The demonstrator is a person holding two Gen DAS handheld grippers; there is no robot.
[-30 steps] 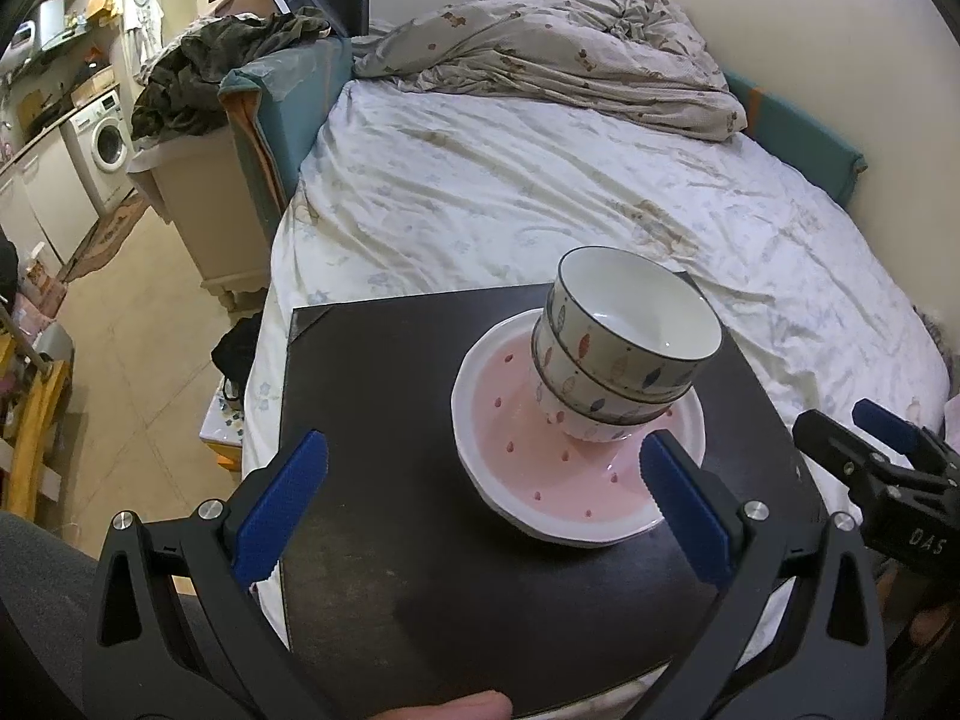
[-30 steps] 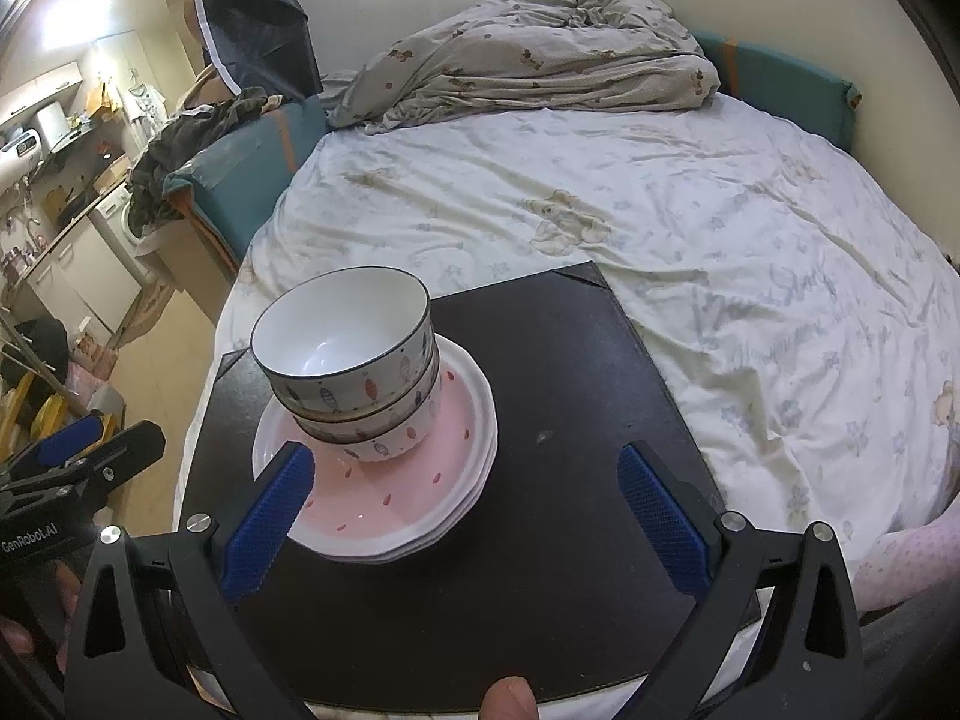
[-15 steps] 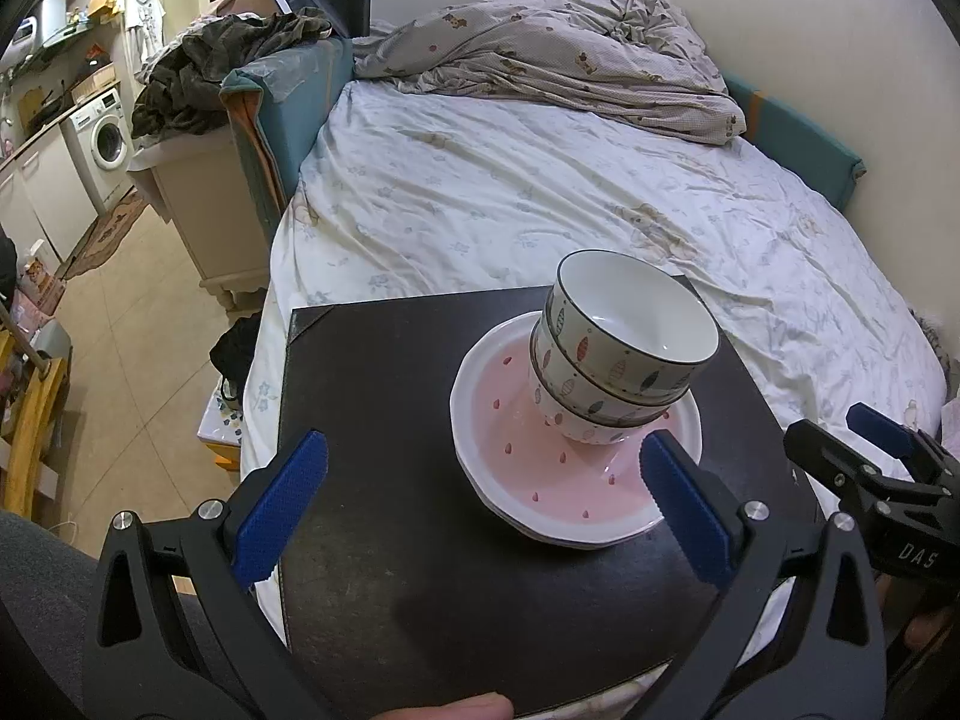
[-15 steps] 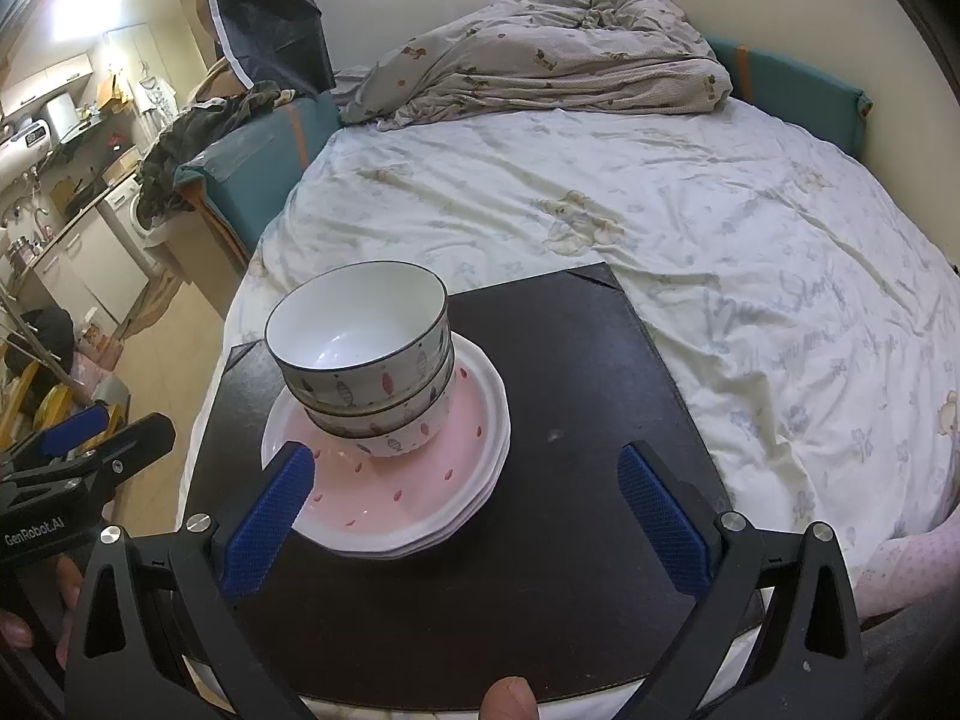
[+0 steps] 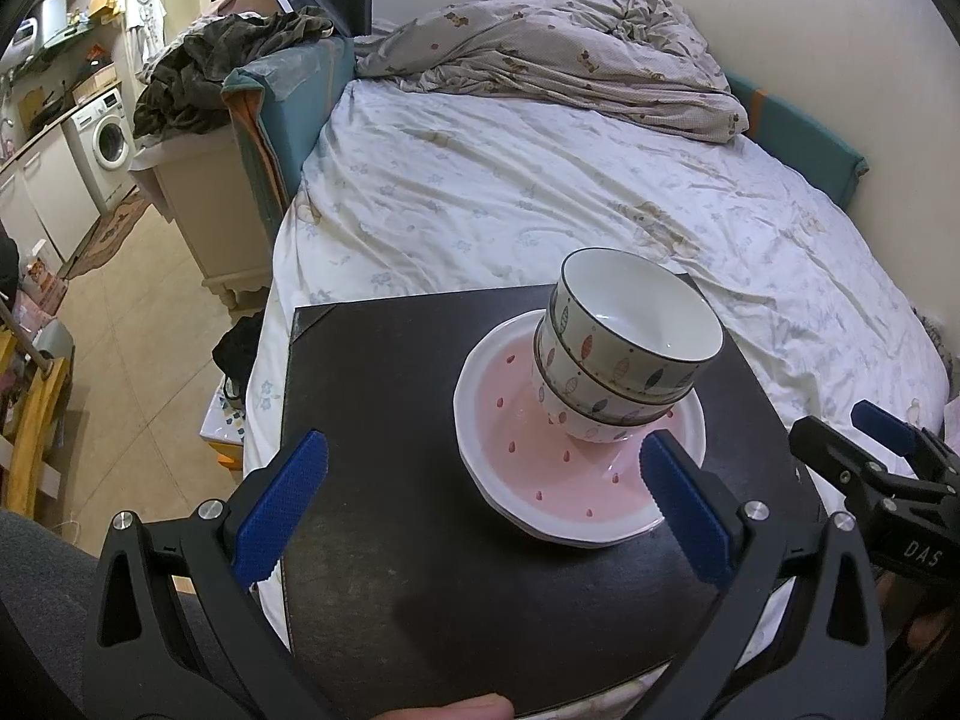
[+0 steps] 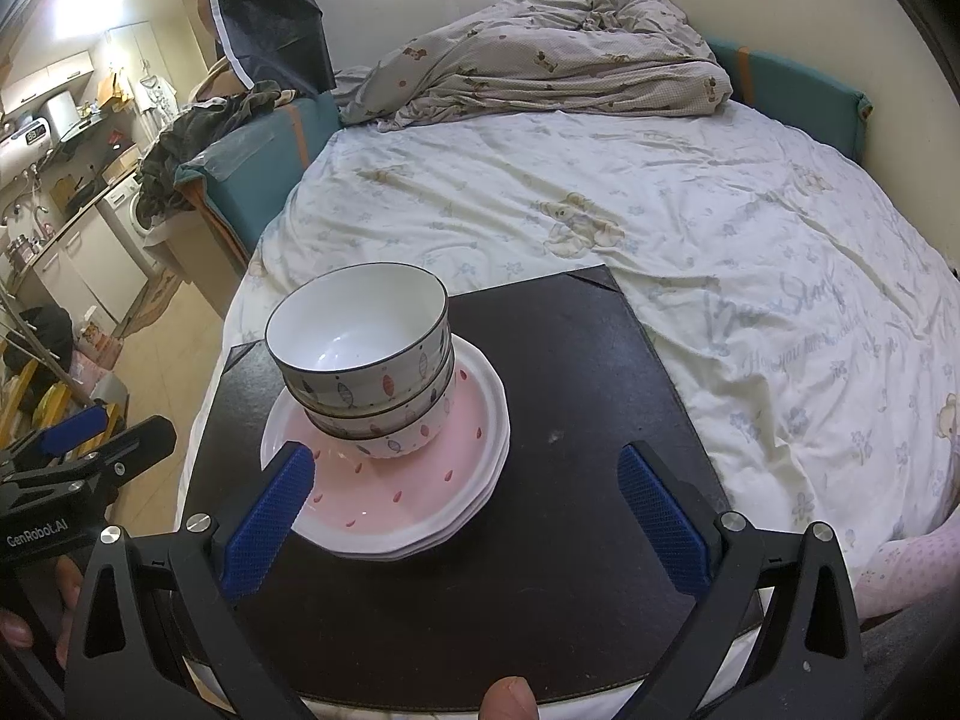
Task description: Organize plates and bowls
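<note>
Jaws of both grippers stand wide apart and hold nothing.

Left wrist view: the left gripper (image 5: 480, 504) hovers over the near part of a dark board (image 5: 384, 408) that lies on the bed (image 5: 540, 192). Its right blue pad (image 5: 684, 504) appears over the near rim of the pink plates (image 5: 540, 468), though contact cannot be judged. Nested bowls (image 5: 624, 360) sit on the far right part of the plates, off-centre, the pile leaning slightly. The right gripper (image 5: 882, 450) is visible at the right edge, apart from the crockery.

Right wrist view: the right gripper (image 6: 468, 516) faces the same board (image 6: 576, 396), its left pad (image 6: 270, 516) in front of the near-left rim of the plates (image 6: 432, 492). At least two plates lie stacked, edges roughly aligned, with the bowls (image 6: 366, 360) on their far left part. The left gripper (image 6: 84, 438) waits at the left, clear of the stack.

Judged stage: stacking appears complete, bowls nested on plates, and both tools stand free. Any further move would call for centring the bowl pile, gripping a rim gently, since the tall stack could tip or slide on the glazed plate.
</note>
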